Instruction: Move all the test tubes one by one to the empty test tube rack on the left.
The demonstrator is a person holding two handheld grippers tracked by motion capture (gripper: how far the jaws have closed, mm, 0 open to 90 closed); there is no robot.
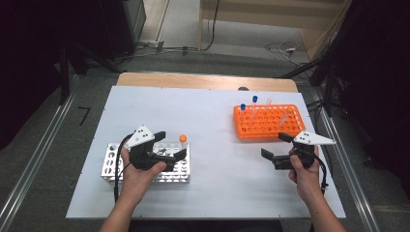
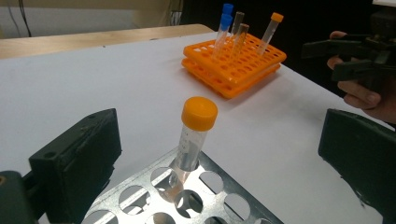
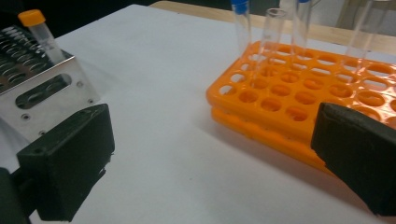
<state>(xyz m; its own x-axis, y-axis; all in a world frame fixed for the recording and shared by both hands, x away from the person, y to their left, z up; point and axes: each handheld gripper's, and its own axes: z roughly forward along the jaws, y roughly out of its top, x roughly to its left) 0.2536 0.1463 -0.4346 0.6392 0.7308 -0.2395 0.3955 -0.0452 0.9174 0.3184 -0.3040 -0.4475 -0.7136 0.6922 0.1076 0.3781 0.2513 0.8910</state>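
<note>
A tube with an orange cap [image 1: 183, 139] stands at the right end of a metal rack [image 1: 112, 164] on the left of the white board. My left gripper [image 1: 171, 145] hovers over that rack, open. In the left gripper view the capped tube [image 2: 196, 135] rises from the metal rack [image 2: 226, 184] between the spread jaws, touching neither. An orange rack [image 1: 261, 126] at the right holds several tubes, some with blue caps [image 1: 255, 99], one with an orange cap [image 1: 289, 110]. My right gripper [image 1: 275, 145] is open just in front of the orange rack [image 3: 299, 98], with nothing in it.
The white board [image 1: 208, 116] lies on a wooden table whose far edge [image 1: 203, 79] shows beyond it. Open board stretches between the two racks. Cables lie on the floor [image 1: 285, 47] behind the table. Metal rails run along both sides.
</note>
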